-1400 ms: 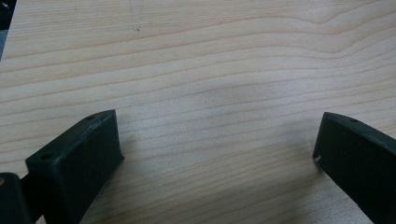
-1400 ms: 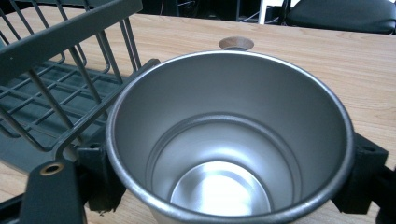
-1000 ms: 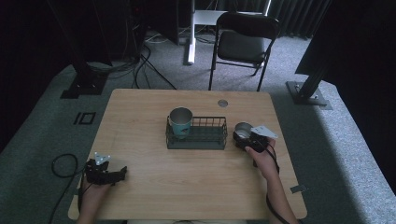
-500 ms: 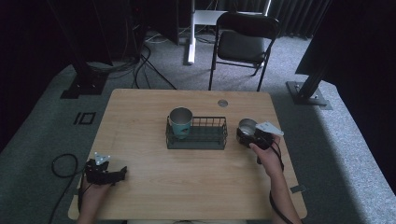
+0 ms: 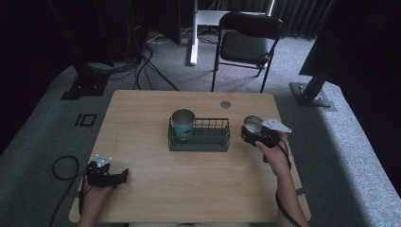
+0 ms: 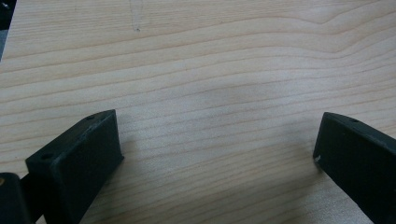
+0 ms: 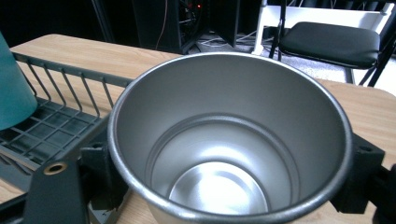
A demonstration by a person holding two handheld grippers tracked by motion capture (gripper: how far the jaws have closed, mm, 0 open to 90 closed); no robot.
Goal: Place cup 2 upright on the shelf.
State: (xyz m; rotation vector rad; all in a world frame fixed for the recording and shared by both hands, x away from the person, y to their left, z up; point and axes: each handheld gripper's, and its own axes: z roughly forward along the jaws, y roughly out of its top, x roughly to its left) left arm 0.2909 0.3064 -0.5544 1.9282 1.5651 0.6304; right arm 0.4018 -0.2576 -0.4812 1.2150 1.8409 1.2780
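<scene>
Sitting between the two black jaws of the right gripper (image 5: 256,134), a bare steel cup (image 7: 229,140) stands upright and empty at the right side of the wooden table (image 5: 142,109), just beside the right end of a dark wire basket (image 5: 208,141). In the right gripper view the jaws press against the cup's wall from either side low on its body, so the gripper appears clamped on it; whether its base rests on the wood or hangs just above it cannot be told. A teal cup (image 5: 183,124) already stands upright in the left end of the basket, leaving the right part free. The likely trouble lies in the closeness of cup and basket: if the steel cup travels sideways without enough height, its base could catch the wire rim and tip the cup or drag the basket across the table. The smooth, rounded metal could also slip or rotate in a two-point grip, and a careless swing leftward could knock the teal cup. The left gripper (image 5: 124,175) lies near the front left corner of the table, well apart from everything, its jaws spread wide over bare wood and holding nothing.
</scene>
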